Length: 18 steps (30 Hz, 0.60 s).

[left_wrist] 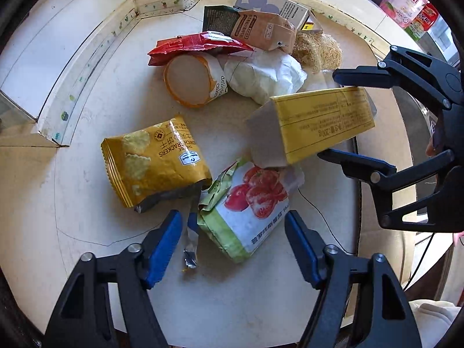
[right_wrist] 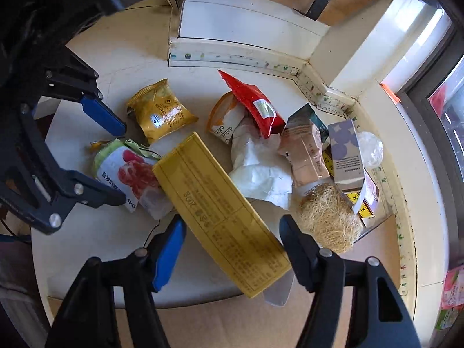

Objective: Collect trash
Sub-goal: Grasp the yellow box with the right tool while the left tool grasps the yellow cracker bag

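Observation:
Trash lies scattered on a round cream table (left_wrist: 72, 188). My left gripper (left_wrist: 232, 220) points down with its blue pads either side of a green-and-white tomato bag (left_wrist: 246, 211); a gap shows at the left pad. My right gripper (right_wrist: 232, 223) straddles a long yellow box (right_wrist: 214, 203), with space visible beside both fingers. That yellow box (left_wrist: 319, 124) rests tilted, its open end over the tomato bag (right_wrist: 127, 171). From the left wrist, the right gripper (left_wrist: 330, 114) enters from the right. The left gripper (right_wrist: 121, 162) shows at the left of the right wrist view.
Beyond lie a yellow cracker bag (left_wrist: 153, 162), a cake cup (left_wrist: 191, 81), a red packet (left_wrist: 197, 45), crumpled white paper (left_wrist: 266, 75), a tan carton (left_wrist: 261, 29), a purple box (left_wrist: 269, 3) and a straw wad (left_wrist: 316, 50). A raised trim (left_wrist: 87, 66) borders the far side.

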Tool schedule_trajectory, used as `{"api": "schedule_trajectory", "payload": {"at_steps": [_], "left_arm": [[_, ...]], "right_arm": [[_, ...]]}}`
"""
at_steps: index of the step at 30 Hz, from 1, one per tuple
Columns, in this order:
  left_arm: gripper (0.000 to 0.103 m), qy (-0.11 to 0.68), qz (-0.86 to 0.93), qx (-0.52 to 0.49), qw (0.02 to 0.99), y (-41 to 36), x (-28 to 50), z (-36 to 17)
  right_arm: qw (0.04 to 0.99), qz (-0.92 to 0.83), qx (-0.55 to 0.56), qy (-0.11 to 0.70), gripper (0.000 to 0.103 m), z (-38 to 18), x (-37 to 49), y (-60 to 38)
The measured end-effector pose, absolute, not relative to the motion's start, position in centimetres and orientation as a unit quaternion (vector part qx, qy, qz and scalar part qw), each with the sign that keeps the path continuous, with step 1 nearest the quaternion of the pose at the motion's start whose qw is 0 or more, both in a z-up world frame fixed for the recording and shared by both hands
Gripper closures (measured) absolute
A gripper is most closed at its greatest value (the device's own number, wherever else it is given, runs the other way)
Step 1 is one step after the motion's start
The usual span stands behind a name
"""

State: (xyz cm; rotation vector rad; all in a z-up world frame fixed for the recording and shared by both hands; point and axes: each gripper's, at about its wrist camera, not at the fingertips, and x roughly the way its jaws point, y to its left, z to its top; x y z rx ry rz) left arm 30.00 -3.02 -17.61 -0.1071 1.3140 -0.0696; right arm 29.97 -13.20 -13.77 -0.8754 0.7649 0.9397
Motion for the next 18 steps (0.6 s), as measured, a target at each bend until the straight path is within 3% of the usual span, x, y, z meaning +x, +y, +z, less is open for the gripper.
{"api": "schedule_trajectory", "payload": {"at_steps": [5,9,17,18], "left_arm": [[0.037,0.616,-0.042,-0.045,0.785,-3.4,29.9,-17.7],[0.037,0.62,-0.052,-0.025,0.782,-4.2,29.9,-17.5],[0.056,0.624,-0.058,-0.01,0.779,-4.8,29.3,-17.7],[0.062,0.623,-0.058,-0.012,0.78,-4.7,29.2,-17.6]], "right_arm": [[0.744,0.439,-0.353,0.359,0.053,-11.9,30.4,-14.5],[0.754,0.437,-0.305,0.384,0.057,-10.7,31.6,-15.7],[0.769,0.427,-0.234,0.414,0.058,-10.3,32.1,-17.1],[0.769,0.427,-0.229,0.417,0.059,-10.4,32.1,-17.2]]}}
